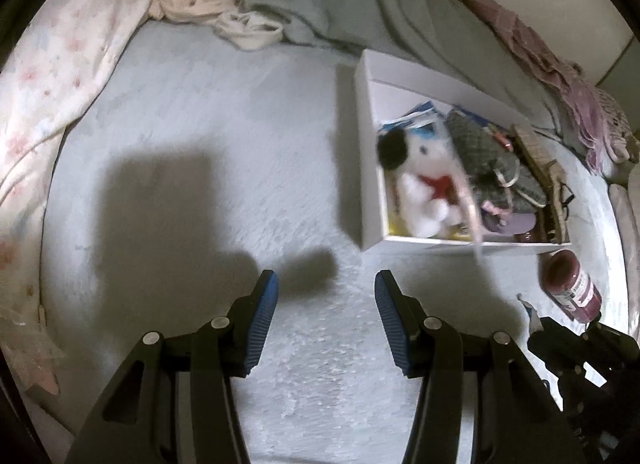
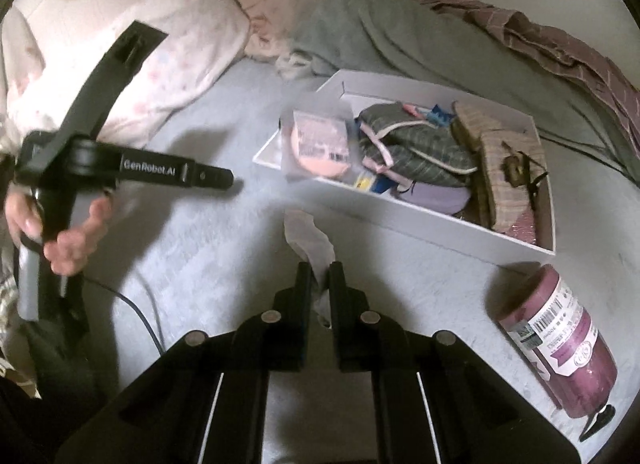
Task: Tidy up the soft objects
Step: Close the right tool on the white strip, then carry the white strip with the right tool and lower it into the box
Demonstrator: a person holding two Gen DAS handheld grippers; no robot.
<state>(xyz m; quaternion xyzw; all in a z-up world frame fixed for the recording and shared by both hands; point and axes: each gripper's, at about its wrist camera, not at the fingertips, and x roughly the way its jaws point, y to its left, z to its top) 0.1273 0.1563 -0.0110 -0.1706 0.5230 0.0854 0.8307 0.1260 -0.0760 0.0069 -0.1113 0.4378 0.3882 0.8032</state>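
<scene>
A white box (image 1: 366, 152) sits on the pale bed sheet and holds a white plush dog with a black ear and red bow (image 1: 420, 184), green checked cloth items (image 1: 476, 152) and tan woven items (image 1: 540, 168). The box (image 2: 420, 220) also shows in the right wrist view, with a clear pack of pink pads (image 2: 320, 144) and the green cloth (image 2: 404, 148). My left gripper (image 1: 326, 304) is open and empty over the sheet, left of the box. My right gripper (image 2: 320, 276) is shut on a thin white tissue or wrapper (image 2: 308, 236) in front of the box.
A maroon labelled cylinder (image 2: 560, 348) lies on the sheet right of my right gripper, also in the left wrist view (image 1: 572, 284). A floral pink quilt (image 1: 52, 76), a grey-green blanket (image 2: 400, 40) and mauve cloth (image 2: 560, 52) are bunched along the bed's edges.
</scene>
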